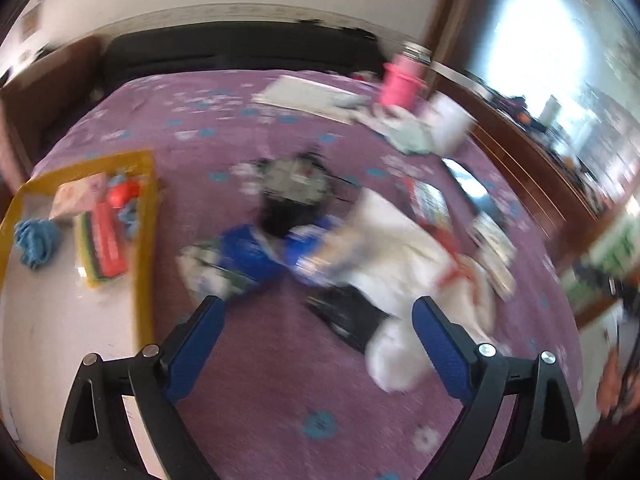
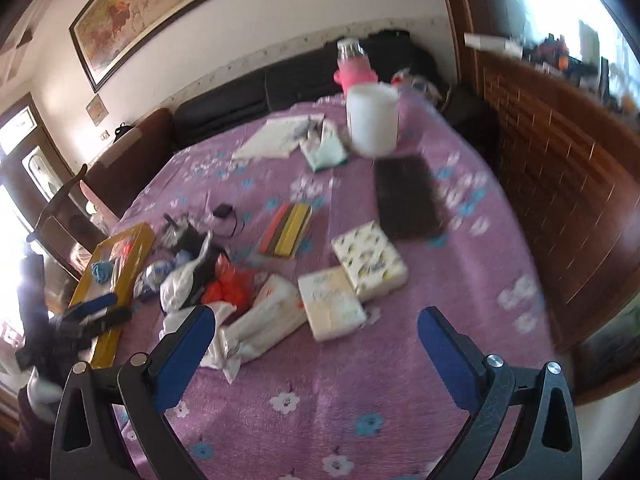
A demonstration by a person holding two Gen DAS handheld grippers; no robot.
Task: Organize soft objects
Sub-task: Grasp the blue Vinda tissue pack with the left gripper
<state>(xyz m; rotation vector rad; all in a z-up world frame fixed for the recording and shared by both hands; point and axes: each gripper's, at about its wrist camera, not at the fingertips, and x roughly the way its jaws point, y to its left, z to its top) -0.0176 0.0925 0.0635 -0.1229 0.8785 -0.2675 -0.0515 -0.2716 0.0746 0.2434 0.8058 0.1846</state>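
Tray with sponge, blue cloth

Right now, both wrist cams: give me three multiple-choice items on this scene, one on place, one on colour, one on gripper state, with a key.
1. Where does the fluffy blue cloth bundle lie?
A. inside the yellow-rimmed tray
B. on the dark rectangular mat
C. under the white plastic tub

2. What colour is the tablecloth?
A. green with stripes
B. purple with blue and white flowers
C. plain white

3. How does the right gripper stand?
A. shut on a tissue pack
B. shut on nothing
C. open, holding nothing

Key:
1 A: the left wrist view shows the bundle on the tray's white floor, inside the yellow rim.
2 B: both views show purple fabric dotted with flowers.
3 C: the blue pads sit wide apart with only tablecloth between them; the left gripper is equally open.
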